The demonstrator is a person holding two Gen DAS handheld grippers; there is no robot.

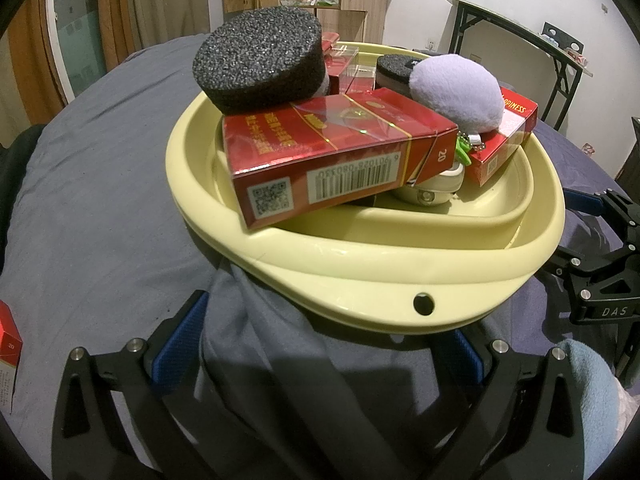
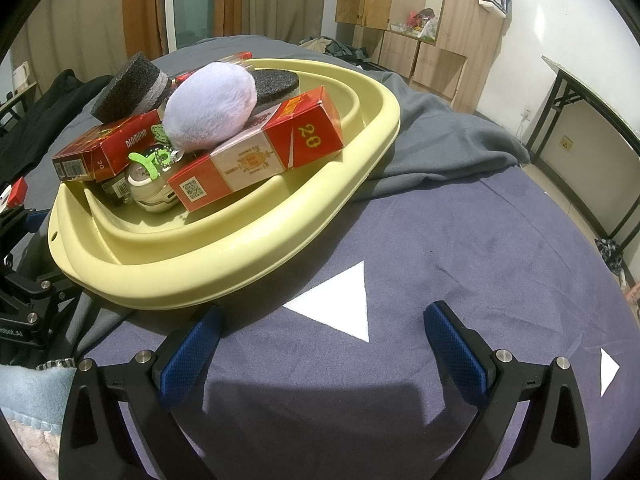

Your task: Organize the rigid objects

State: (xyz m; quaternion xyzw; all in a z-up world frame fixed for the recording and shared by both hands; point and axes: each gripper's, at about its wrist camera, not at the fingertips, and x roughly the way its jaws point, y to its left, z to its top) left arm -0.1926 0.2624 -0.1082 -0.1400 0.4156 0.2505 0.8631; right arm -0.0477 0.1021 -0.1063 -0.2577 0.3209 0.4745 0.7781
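Resting on a grey-sheeted bed [image 2: 460, 240], a pale yellow basin [image 1: 360, 276] holds red cartons [image 1: 320, 152], two black sponges [image 1: 260, 64] and a lilac plush [image 2: 210, 106] piled above its rim. The left claw [image 1: 324, 344] gapes wide at the basin's near rim, gripping nothing. The right claw [image 2: 320, 344] hangs equally wide and empty over bare sheet just beside the basin, near a white triangle [image 2: 340, 300].

Wooden cabinets [image 2: 420, 12], orange curtains [image 2: 138, 4], perhaps a folding table [image 2: 592, 92].
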